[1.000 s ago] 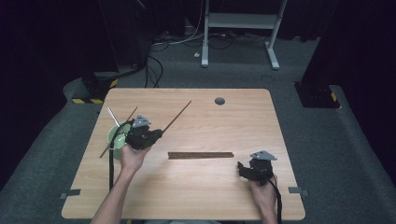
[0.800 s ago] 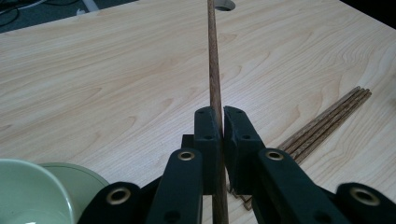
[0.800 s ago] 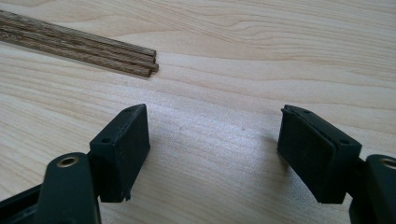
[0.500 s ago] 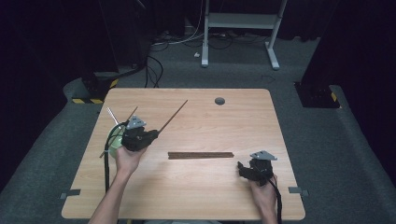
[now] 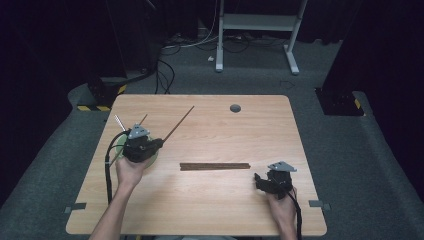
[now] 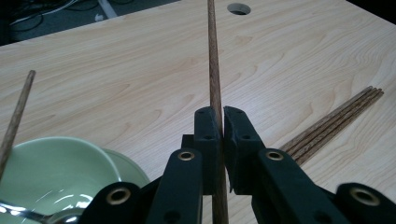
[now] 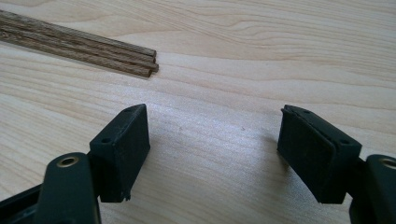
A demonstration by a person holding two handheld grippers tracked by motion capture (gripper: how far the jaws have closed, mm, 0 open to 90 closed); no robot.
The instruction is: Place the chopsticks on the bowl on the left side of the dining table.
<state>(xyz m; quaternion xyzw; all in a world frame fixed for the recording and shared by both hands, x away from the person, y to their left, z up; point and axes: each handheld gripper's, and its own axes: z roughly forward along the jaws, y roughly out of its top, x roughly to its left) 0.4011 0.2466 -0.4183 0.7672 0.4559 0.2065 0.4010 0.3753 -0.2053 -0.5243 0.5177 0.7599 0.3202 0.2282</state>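
My left gripper (image 5: 160, 143) (image 6: 221, 116) is shut on a brown chopstick (image 5: 179, 122) (image 6: 214, 79), which slants up and away toward the table's far side. It hovers over a pale green bowl (image 5: 150, 159) (image 6: 51, 168) at the table's left. In the bowl lean a second chopstick (image 5: 142, 119) (image 6: 16, 119) and a metal spoon (image 5: 119, 122) (image 6: 28, 215). A bundle of chopsticks (image 5: 215, 166) (image 6: 336, 120) (image 7: 88, 49) lies flat mid-table. My right gripper (image 5: 261, 181) (image 7: 212, 140) rests near the front right, open with nothing between its jaws, just short of the bundle's end.
The wooden table (image 5: 250, 130) has a round cable hole (image 5: 235, 108) (image 6: 239, 8) near its far edge. Tape marks sit at the front corners (image 5: 75, 207). A white desk frame (image 5: 255, 22) and cables stand on the dark floor beyond.
The left gripper has shifted slightly to the left with the chopstick still clamped. The right gripper has stayed put.
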